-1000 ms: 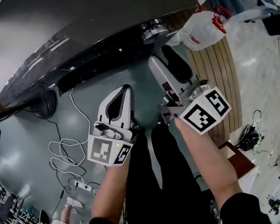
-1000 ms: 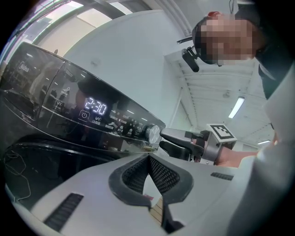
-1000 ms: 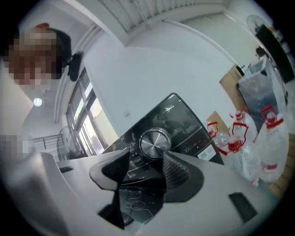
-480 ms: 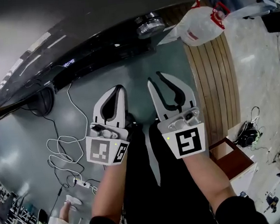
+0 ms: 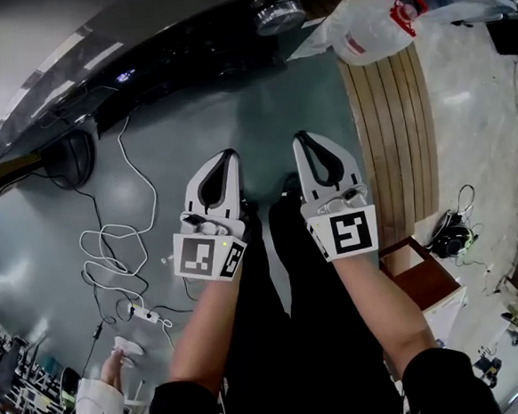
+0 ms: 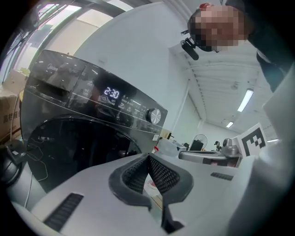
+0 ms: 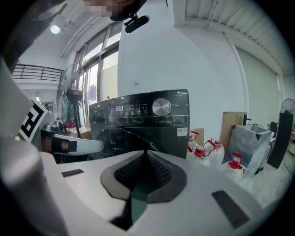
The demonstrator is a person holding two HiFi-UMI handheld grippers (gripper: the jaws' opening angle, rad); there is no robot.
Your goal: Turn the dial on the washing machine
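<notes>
Left gripper (image 5: 226, 156) pressed together, empty, right gripper (image 5: 305, 139) jaws just closed on nothing, both side by side, well apart from dial (image 5: 278, 13) at right of washing machine (image 5: 94, 45) panel

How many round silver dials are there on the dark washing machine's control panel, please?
1. The round silver dial sits at the right end of the control panel, right of the lit display. None seems hidden.

We wear black sleeves (image 5: 179, 406) and black trousers (image 5: 271, 335). Our left gripper (image 5: 225, 153) and right gripper (image 5: 305, 136) are pale grey shells with dark ribbed pads (image 6: 160, 175), each bearing a white cube (image 5: 207, 257) with black square markers.
</notes>
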